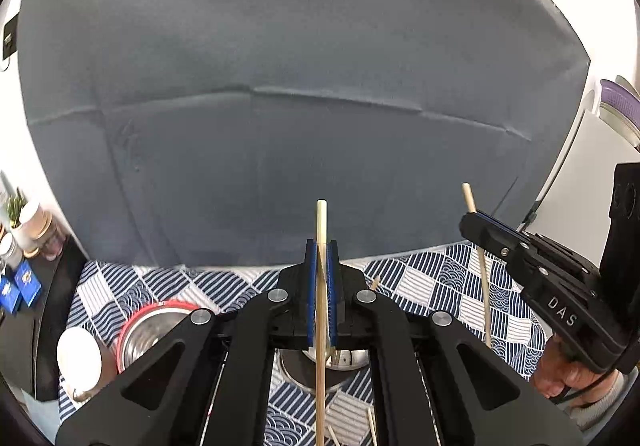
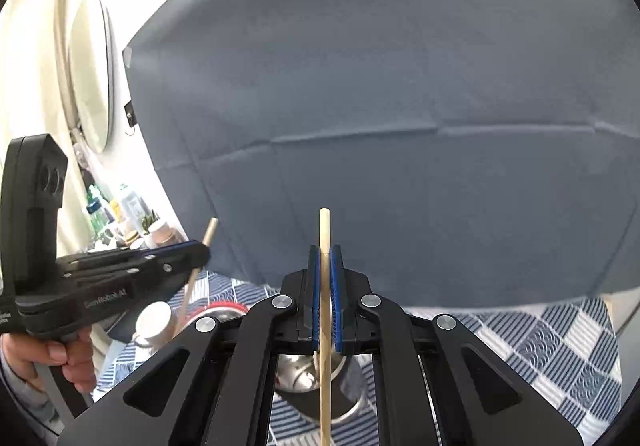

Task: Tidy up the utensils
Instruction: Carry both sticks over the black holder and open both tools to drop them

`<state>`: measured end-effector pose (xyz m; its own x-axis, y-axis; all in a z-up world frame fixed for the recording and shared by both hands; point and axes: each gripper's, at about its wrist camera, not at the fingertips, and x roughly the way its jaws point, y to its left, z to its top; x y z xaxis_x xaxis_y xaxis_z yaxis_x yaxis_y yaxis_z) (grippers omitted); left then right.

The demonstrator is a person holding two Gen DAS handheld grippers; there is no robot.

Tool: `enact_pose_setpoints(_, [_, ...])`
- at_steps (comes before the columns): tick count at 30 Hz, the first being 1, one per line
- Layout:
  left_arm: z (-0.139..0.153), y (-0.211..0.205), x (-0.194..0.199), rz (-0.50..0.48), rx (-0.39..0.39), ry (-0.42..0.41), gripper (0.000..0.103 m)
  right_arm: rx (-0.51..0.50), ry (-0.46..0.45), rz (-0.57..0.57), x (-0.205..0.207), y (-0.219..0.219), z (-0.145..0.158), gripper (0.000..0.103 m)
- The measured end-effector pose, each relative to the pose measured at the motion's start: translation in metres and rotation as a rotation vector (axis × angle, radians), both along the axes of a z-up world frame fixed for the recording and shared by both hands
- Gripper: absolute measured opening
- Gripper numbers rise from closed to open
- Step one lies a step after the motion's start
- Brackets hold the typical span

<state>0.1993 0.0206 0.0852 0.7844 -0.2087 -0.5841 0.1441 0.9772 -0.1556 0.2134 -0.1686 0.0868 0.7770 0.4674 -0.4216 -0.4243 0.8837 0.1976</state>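
My left gripper (image 1: 322, 246) is shut on a pale wooden chopstick (image 1: 321, 218), which stands upright between its blue pads. The right gripper (image 1: 470, 220) enters that view from the right, held by a hand and shut on a second chopstick (image 1: 484, 278). In the right wrist view the right gripper (image 2: 325, 250) clamps its chopstick (image 2: 325, 226) upright. The left gripper (image 2: 202, 250) holds the other chopstick (image 2: 210, 230) at the left. A shiny metal cup (image 1: 344, 360) (image 2: 296, 370) stands on the cloth below both grippers, partly hidden by them.
A blue-and-white patterned tablecloth (image 1: 460, 282) covers the table. On the left stand a red-rimmed metal bowl (image 1: 148, 326) and a white mug (image 1: 78, 358). Loose chopsticks (image 1: 372, 426) lie near the front edge. A grey cloth backdrop (image 1: 300, 86) hangs behind.
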Motion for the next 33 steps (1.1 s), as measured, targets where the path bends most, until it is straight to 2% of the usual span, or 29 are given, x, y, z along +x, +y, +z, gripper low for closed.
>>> enact_pose_setpoints(9, [-0.006, -0.004, 0.044, -0.019, -0.021, -0.005, 0.005, 0.038, -0.03, 0.05, 0.041, 0.018, 0.002, 0.005])
enact_pose_setpoints(13, [-0.013, -0.002, 0.059, -0.043, -0.05, -0.015, 0.005, 0.062, -0.055, 0.061, 0.056, 0.029, -0.004, 0.005])
enact_pose_setpoints(15, [-0.016, -0.002, 0.067, -0.032, -0.034, -0.022, 0.005, 0.074, -0.069, 0.07, 0.063, 0.033, -0.008, 0.005])
enact_pose_setpoints(18, [-0.02, 0.003, 0.079, -0.034, -0.082, -0.034, 0.005, 0.085, -0.08, 0.072, 0.074, 0.037, -0.015, 0.005])
enact_pose_setpoints(23, [-0.025, 0.008, 0.094, -0.007, -0.093, -0.073, 0.005, 0.112, -0.101, 0.062, 0.086, 0.039, -0.026, 0.005])
enact_pose_setpoints(25, [-0.029, 0.011, 0.099, -0.001, -0.124, -0.084, 0.005, 0.128, -0.098, 0.062, 0.09, 0.038, -0.033, 0.005])
enact_pose_setpoints(31, [-0.046, 0.011, 0.099, 0.009, -0.143, -0.132, 0.005, 0.125, -0.054, 0.069, 0.094, 0.039, -0.056, 0.005])
enact_pose_setpoints(33, [-0.054, 0.011, 0.098, -0.003, -0.163, -0.122, 0.005, 0.122, -0.035, 0.069, 0.092, 0.038, -0.066, 0.005])
